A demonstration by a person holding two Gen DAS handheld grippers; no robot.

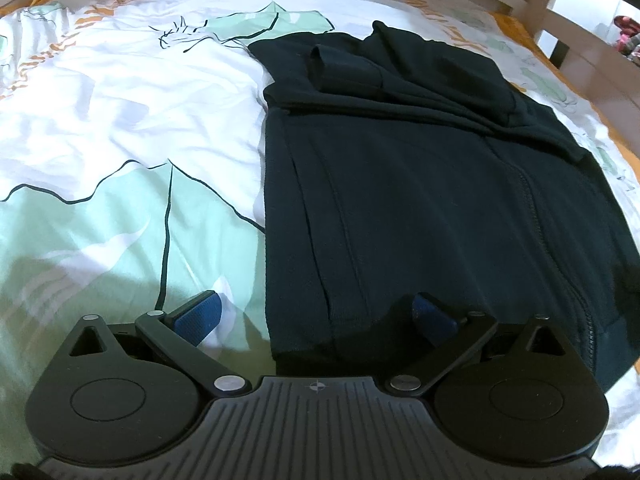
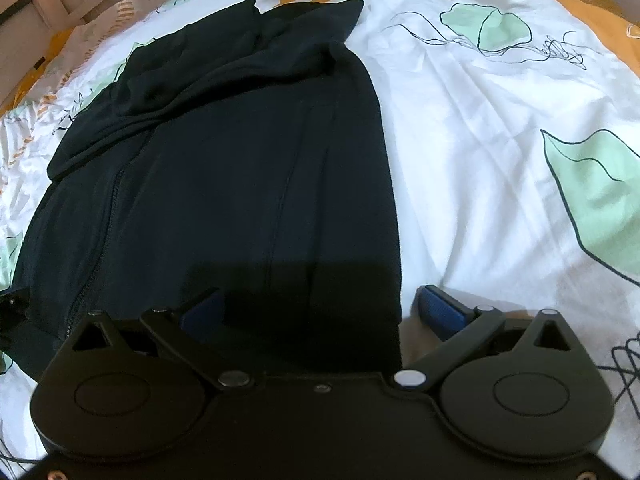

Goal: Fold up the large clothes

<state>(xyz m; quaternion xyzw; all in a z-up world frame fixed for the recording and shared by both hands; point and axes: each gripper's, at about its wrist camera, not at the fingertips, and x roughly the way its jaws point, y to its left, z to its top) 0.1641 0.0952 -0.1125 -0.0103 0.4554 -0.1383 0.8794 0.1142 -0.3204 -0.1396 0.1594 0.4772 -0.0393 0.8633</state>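
The left tongs (image 1: 316, 316) stand wide apart, holding nothing, poised over the near left corner of a dark zip-up garment (image 1: 400, 200); one blue pad (image 1: 198, 316) sits above the bedsheet (image 1: 120, 120), the other above the cloth. The right tongs (image 2: 320, 312) are likewise spread and hold nothing, straddling the garment's near right edge. The garment lies lengthwise on the bed, sleeves folded across its far end. A pale wooden bed frame (image 1: 580, 32) runs beyond.
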